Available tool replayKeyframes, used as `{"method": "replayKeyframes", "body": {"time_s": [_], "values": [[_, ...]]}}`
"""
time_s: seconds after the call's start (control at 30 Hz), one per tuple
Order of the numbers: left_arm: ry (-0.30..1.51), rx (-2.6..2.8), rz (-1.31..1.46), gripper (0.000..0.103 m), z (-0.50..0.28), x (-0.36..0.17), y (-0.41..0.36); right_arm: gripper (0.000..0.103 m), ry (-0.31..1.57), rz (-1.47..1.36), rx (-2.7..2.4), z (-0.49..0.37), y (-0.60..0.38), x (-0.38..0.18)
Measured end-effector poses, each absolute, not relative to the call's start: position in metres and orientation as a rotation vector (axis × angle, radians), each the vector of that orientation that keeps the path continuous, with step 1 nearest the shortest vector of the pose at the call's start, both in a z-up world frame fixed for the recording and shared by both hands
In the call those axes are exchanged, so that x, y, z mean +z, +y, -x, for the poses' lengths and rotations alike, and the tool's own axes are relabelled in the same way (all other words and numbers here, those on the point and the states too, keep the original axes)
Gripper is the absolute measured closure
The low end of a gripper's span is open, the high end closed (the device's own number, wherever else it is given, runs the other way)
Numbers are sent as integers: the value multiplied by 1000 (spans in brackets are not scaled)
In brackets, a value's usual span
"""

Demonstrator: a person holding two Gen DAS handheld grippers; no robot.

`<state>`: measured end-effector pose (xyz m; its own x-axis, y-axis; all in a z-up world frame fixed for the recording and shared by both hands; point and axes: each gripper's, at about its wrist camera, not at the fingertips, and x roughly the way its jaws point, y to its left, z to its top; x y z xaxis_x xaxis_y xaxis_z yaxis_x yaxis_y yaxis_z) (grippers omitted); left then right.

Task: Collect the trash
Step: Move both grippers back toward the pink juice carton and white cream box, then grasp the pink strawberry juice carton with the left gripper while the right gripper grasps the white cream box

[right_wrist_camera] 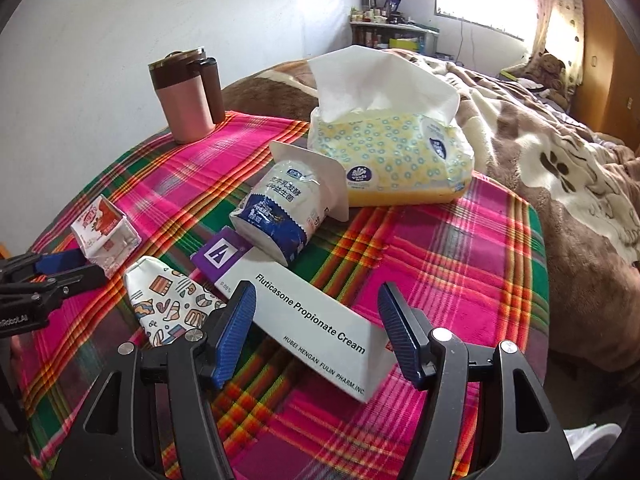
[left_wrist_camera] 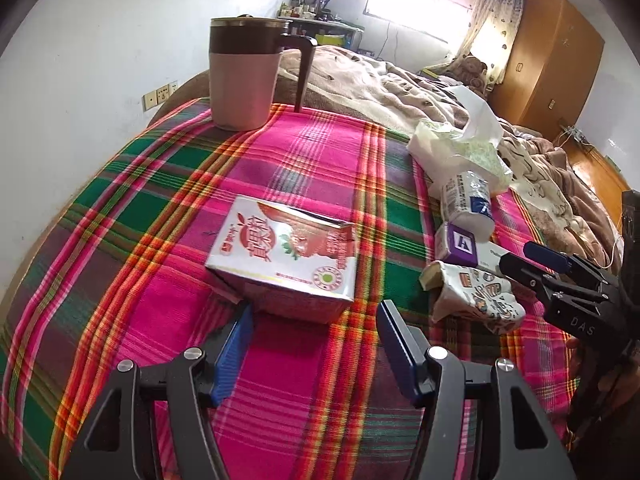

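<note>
Left gripper [left_wrist_camera: 316, 320] open, nothing gripped, jaws just short of the crushed red-white drink carton [left_wrist_camera: 280, 260] lying mid plaid cloth [left_wrist_camera: 160, 200]. Right gripper [right_wrist_camera: 316, 312] jaws open, straddling the white cream box [right_wrist_camera: 320, 344] near the cloth's front edge, pads not touching it. Yogurt cup [right_wrist_camera: 276, 212], patterned wrapper [right_wrist_camera: 172, 304] lie between the two; tissue pack [right_wrist_camera: 392, 160] at far edge, mug [right_wrist_camera: 184, 96] at far left corner.

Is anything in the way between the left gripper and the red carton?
Nothing visible. The left gripper is open, with only bare plaid cloth between its fingertips and the red carton. The patterned wrapper lies off to the right, clear of that path.
</note>
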<state>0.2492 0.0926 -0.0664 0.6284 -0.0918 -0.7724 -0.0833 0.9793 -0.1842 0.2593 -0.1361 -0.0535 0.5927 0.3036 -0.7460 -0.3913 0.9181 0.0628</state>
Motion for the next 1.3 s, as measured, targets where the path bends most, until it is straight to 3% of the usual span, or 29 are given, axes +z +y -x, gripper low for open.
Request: {"method": "replayKeyframes", "body": {"time_s": [0.17, 0.67, 0.77, 1.3], "values": [[890, 33, 233, 40, -249, -67, 110, 33, 889, 106, 459, -259, -136, -54], [811, 111, 301, 40, -228, -48, 150, 33, 980, 98, 573, -238, -122, -56], [813, 99, 289, 36, -239, -45, 143, 33, 988, 81, 539, -239, -120, -59], [894, 193, 167, 36, -299, -65, 129, 33, 932, 174, 432, -241, -103, -65]]}}
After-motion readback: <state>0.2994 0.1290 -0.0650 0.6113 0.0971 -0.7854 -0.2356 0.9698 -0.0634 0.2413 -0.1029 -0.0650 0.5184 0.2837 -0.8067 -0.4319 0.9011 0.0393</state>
